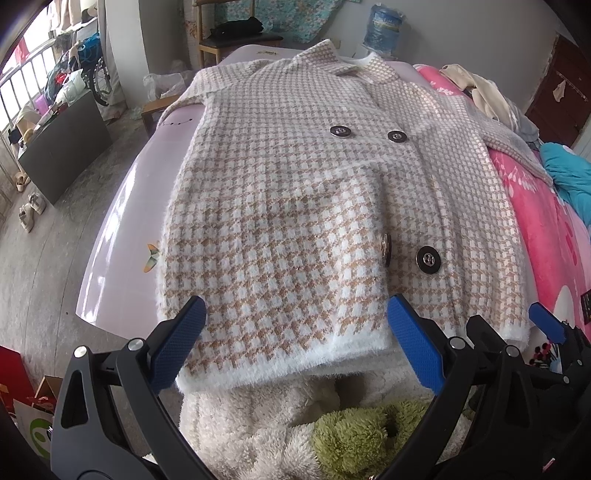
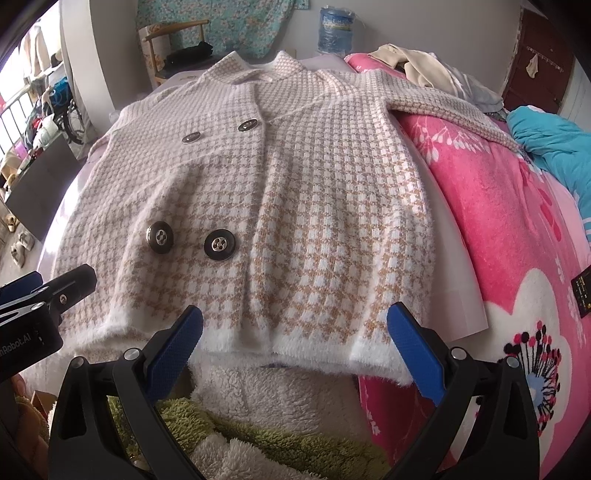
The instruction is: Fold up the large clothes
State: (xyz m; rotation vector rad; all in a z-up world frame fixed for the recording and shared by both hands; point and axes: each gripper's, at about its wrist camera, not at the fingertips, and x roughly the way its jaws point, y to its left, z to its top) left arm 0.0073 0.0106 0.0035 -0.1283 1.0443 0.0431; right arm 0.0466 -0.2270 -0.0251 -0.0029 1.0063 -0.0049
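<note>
Lilac and glossy, a board [image 1: 122, 206] carries the houndstooth cardigan [image 1: 295, 206], which lies front-up and spread flat, collar toward twelve o'clock and fuzzy white hem toward six. Four dark metal buttons [image 2: 218, 245] show in two pairs on the front. One sleeve [image 2: 454, 110] stretches off toward two o'clock onto a pink floral blanket [image 2: 498, 229] lying beside the board. At the hem, the left gripper [image 1: 295, 347] hovers with its blue-padded fingers spread wide on either side of the hem's left part, gripping nothing. The right gripper [image 2: 295, 347] stands likewise wide apart at the hem's right part, empty. Below both, at six o'clock, is a cream fleece with green plush patches [image 1: 354, 439]. Farther out, a teal cloth [image 2: 554, 147] lies at three o'clock on the blanket, with pale garments [image 2: 424, 66] heaped at one o'clock. Beyond the collar stand a wooden chair [image 1: 229, 40] and a blue water jug [image 1: 384, 29]; at nine o'clock, concrete floor [image 1: 44, 266], shoes [image 1: 31, 210] and a railed window.
</note>
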